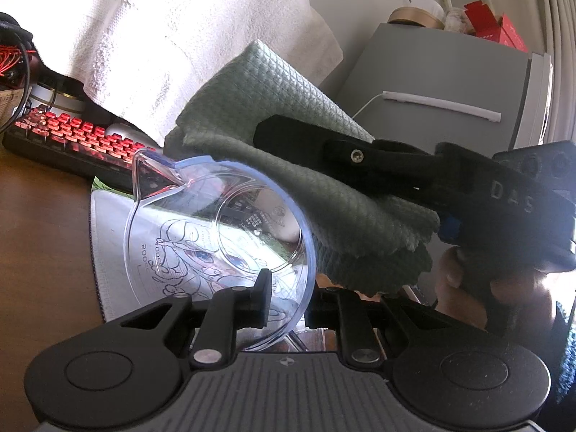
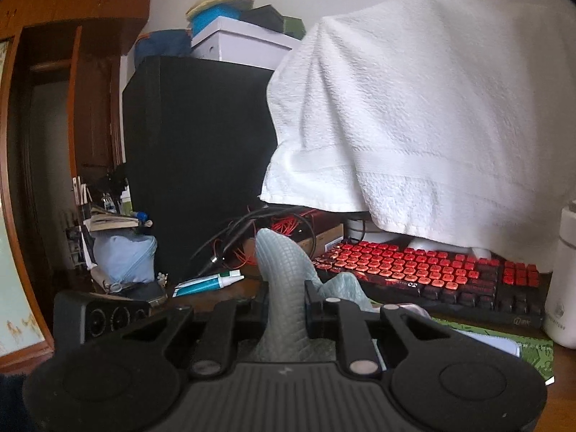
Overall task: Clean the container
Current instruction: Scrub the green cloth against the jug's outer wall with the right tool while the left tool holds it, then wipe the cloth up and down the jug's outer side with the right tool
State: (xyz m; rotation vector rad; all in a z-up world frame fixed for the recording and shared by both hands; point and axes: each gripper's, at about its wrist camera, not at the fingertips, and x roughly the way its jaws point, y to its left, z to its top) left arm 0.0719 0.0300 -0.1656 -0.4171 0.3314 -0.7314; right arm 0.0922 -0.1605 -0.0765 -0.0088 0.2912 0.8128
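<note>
Your left tongs (image 1: 284,297) are pinching the rim of the clear measuring jug (image 1: 219,223), nearly closed, holding it tilted above the bench's printed mat (image 1: 111,252). That thin wall could be slipping free if you are scrubbing hard. Your right tongs (image 2: 286,304) are clenching the green cloth (image 1: 288,165) against the jug's outside, just beside the red-lit keyboard (image 2: 432,270).

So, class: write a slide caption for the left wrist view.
Left gripper holds clear plastic measuring jug while right gripper presses grey-green waffle cloth against it.
</note>
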